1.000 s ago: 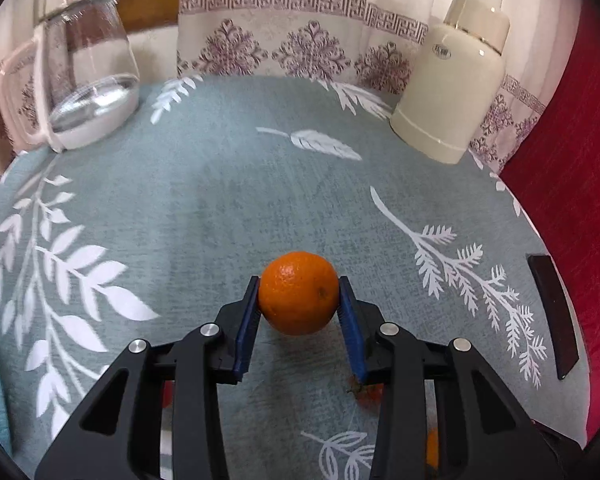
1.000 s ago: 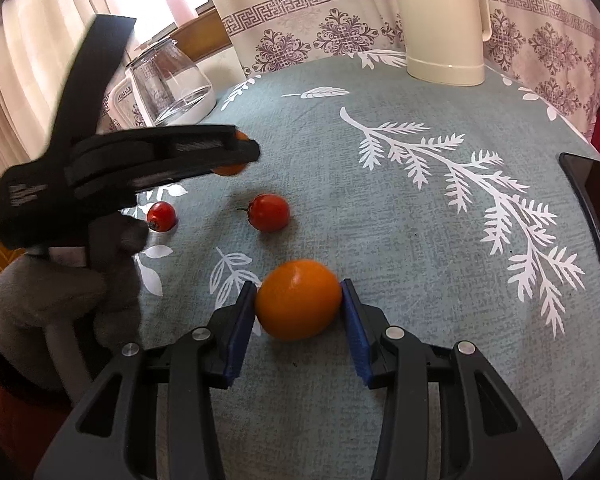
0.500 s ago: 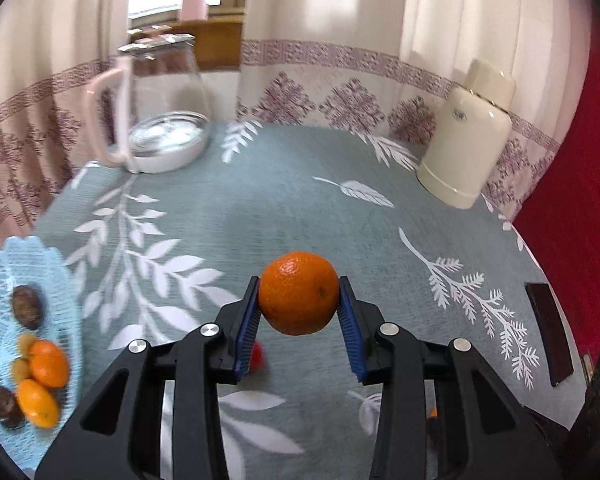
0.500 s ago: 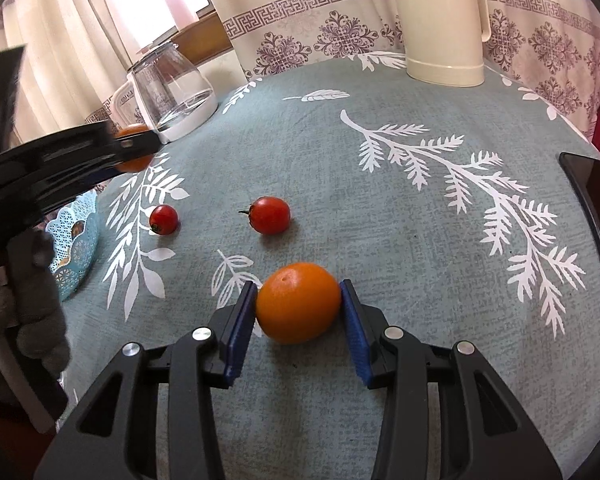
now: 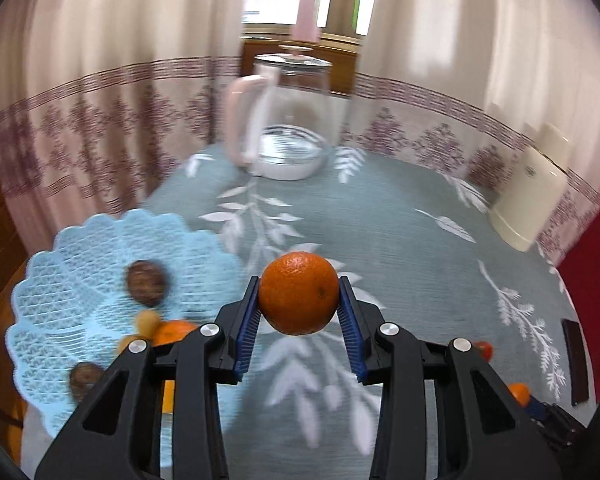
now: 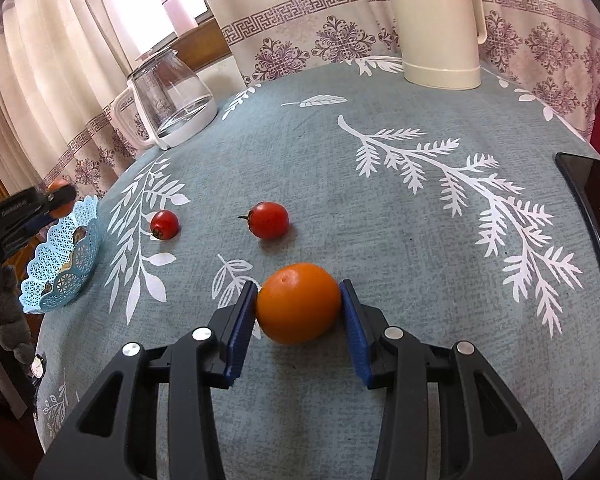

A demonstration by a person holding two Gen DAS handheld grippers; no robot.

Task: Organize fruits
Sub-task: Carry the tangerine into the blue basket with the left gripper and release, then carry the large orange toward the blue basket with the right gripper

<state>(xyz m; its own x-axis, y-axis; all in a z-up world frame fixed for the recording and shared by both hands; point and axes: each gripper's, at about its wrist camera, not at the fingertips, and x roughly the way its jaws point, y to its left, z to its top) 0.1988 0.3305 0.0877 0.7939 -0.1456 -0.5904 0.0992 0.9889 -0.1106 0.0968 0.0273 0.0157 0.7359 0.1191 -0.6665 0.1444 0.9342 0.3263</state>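
Blue-padded left gripper (image 5: 299, 308) is clamped on an orange (image 5: 299, 293), held above the bench (image 5: 400, 248) beside the blue basket (image 5: 60, 292); half a second ago the basket sat farther left. The right gripper (image 6: 299, 312) stays clamped on a second orange (image 6: 299, 302) resting on the bench, two tomatoes (image 6: 269, 219) beyond.

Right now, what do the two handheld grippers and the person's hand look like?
Both the left gripper and right gripper are matte black plastic with triangular cut-outs, silver round rivets and ribbed blue pads. The left one carries small pale lettering on its side. A grey glove covers the hand.
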